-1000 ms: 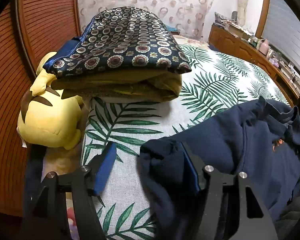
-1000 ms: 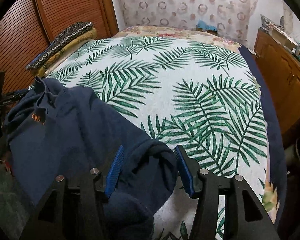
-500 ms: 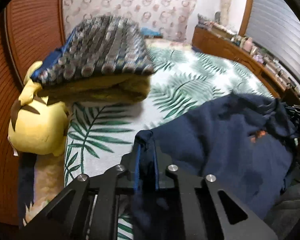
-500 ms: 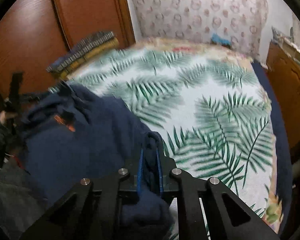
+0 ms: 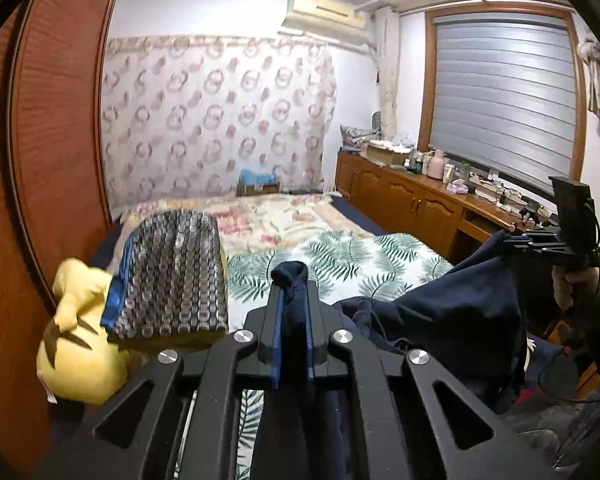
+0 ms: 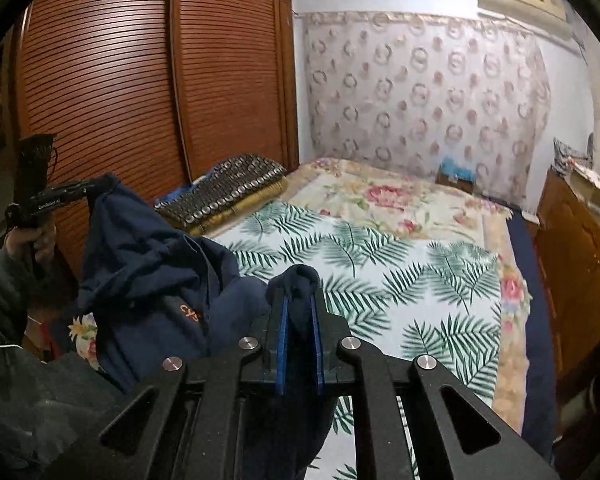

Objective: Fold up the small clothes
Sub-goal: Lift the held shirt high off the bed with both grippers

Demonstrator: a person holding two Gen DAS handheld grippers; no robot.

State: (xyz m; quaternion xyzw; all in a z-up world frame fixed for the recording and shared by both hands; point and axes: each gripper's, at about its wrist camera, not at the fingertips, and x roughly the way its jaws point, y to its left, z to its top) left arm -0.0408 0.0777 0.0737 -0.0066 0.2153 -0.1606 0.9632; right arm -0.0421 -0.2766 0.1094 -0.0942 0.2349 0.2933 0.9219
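A navy blue garment with small orange lettering hangs in the air between my two grippers, above the near edge of the bed. My left gripper is shut on one bunched corner of it. My right gripper is shut on another corner. In the left wrist view the right gripper shows at the far right, holding the cloth up. In the right wrist view the left gripper shows at the far left doing the same. The garment sags in folds between them.
The bed has a palm-leaf sheet. A folded patterned blanket lies at its left side beside a yellow plush toy. A wooden wardrobe stands on the left. A wooden sideboard runs along the right.
Both grippers closed on corners of the navy garment lying on the bed, then lifted it. The garment now hangs in the air between them.
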